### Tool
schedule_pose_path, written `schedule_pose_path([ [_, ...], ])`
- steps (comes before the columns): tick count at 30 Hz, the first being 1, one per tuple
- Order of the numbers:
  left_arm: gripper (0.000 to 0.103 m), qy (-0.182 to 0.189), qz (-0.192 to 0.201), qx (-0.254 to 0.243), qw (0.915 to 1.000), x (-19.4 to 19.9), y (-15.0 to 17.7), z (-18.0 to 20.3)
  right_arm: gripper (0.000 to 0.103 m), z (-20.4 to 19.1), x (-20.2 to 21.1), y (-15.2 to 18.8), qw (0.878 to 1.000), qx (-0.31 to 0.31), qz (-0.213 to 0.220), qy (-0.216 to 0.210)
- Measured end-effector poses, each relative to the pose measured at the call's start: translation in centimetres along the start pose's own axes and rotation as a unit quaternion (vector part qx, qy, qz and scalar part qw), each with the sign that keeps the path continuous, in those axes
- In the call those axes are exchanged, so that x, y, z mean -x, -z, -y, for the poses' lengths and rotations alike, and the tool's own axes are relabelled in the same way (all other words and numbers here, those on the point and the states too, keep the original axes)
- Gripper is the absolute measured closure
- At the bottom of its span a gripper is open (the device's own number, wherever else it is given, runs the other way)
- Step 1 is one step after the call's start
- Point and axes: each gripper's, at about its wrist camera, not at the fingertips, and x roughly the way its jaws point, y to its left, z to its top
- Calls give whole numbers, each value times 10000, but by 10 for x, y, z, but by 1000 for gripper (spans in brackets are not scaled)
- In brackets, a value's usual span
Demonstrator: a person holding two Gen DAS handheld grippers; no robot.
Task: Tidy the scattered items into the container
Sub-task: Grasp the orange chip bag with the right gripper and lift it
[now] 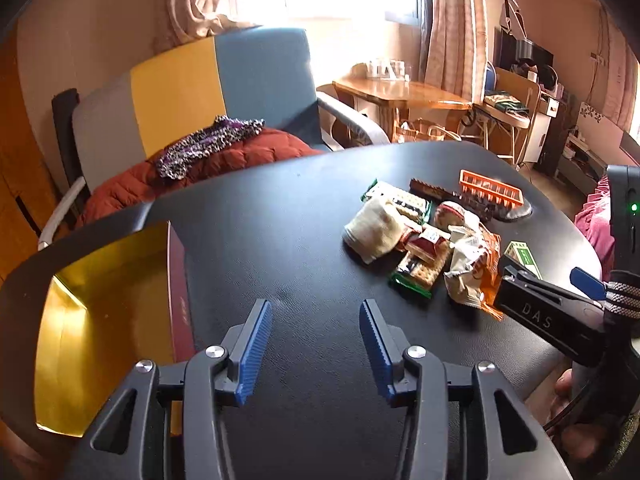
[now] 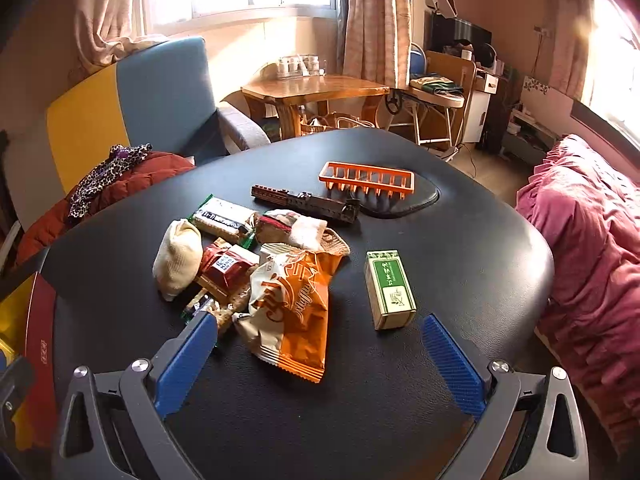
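**Snack pile on counter, box interior shows nothing**

Black padded counter (image 2: 400,380) carries a heap of wrappers and oddments. Right tool (image 2: 320,344) stands spread wide, gripping nothing, the orange-and-white crinkled snack bag (image 2: 292,312) just ahead between its fingers, long axis running away from it. Left tool (image 1: 316,344) is likewise parted and bare. Beside it, the gold-lined red cardboard box (image 1: 100,312) shows no contents where visible.

left tool (image 1: 316,322) agape over black table (image 1: 304,208) | gold-lined box (image 1: 108,280) left | snack pile (image 1: 428,240) right
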Motion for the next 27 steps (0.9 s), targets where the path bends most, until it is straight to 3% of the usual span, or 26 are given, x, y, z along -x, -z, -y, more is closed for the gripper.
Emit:
schedule_pose_path([
  [5, 57, -78, 123, -116, 9998, 5, 8, 5, 0, 3, 1, 1, 10000, 25, -44, -3],
  [11, 57, 247, -406, -83, 9988, -28, 11, -4, 0, 6, -2, 6, 9998, 125, -51, -133],
  [17, 57, 356, -767, -319, 9959, -56, 31, 0, 0, 31, -11, 12, 9956, 10, -198, -916],
  [22, 57, 432, -1066, -454, 9923, -77, 49, 5, 0, 52, -20, 15, 9753, -148, -591, -2121],
  [27, 56, 558, -1179, -498, 9902, -86, 64, 6, 0, 44, -27, 1, 9579, -20, -756, -2769],
])
